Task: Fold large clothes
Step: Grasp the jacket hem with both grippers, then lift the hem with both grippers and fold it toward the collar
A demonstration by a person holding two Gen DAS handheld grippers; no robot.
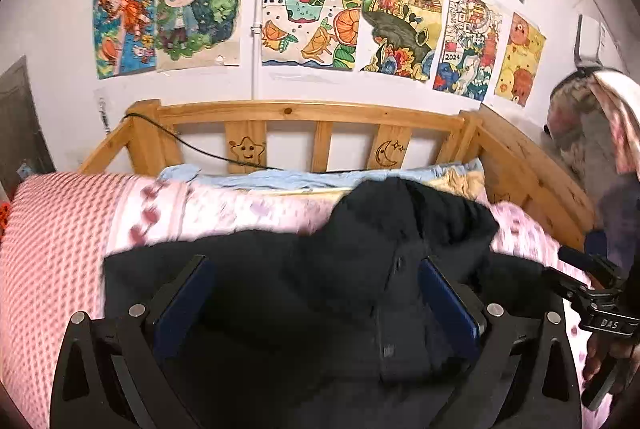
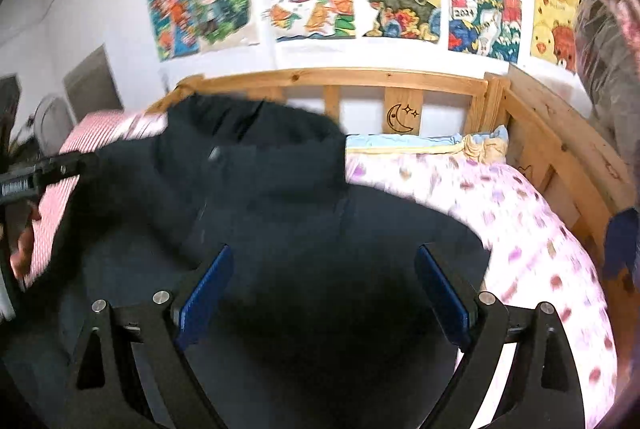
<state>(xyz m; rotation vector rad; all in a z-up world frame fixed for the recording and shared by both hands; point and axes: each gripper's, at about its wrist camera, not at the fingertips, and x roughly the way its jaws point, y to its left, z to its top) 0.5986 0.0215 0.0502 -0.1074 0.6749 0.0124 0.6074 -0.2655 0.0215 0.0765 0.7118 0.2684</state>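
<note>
Fingers first: your left gripper (image 1: pixel 316 293) is holding its blue-padded fingers (image 1: pixel 182 303) spread wide, gripping nothing, and it is hovering over the big black padded jacket (image 1: pixel 320 269). Your right gripper (image 2: pixel 324 289) is doing the same, its blue pads (image 2: pixel 206 291) standing far apart with only dark fabric showing between them and nothing pinched.

That jacket (image 2: pixel 280 229) is lying across the wooden-railed bed (image 1: pixel 304 111), spreading from the near edge up toward the headboard, and its bunched collar end is sitting nearest the rail. It is resting on the pink-and-white patterned quilt (image 2: pixel 500 221), and in the left wrist view the pink waffle-knit blanket (image 1: pixel 52 241) is lying just beside it on the left. A light blue pillow (image 1: pixel 280 177) is lying along the headboard behind the jacket, and a black cable (image 1: pixel 192 147) is trailing down over the rail there.

You are seeing each gripper from the other one: the right one is poking in at the far right edge of the left view, over the quilt, and the left one is showing at the left edge of the right view. Children's coloured drawings (image 1: pixel 308 17) are covering the white wall above the bed. Both views are blurring somewhat.
</note>
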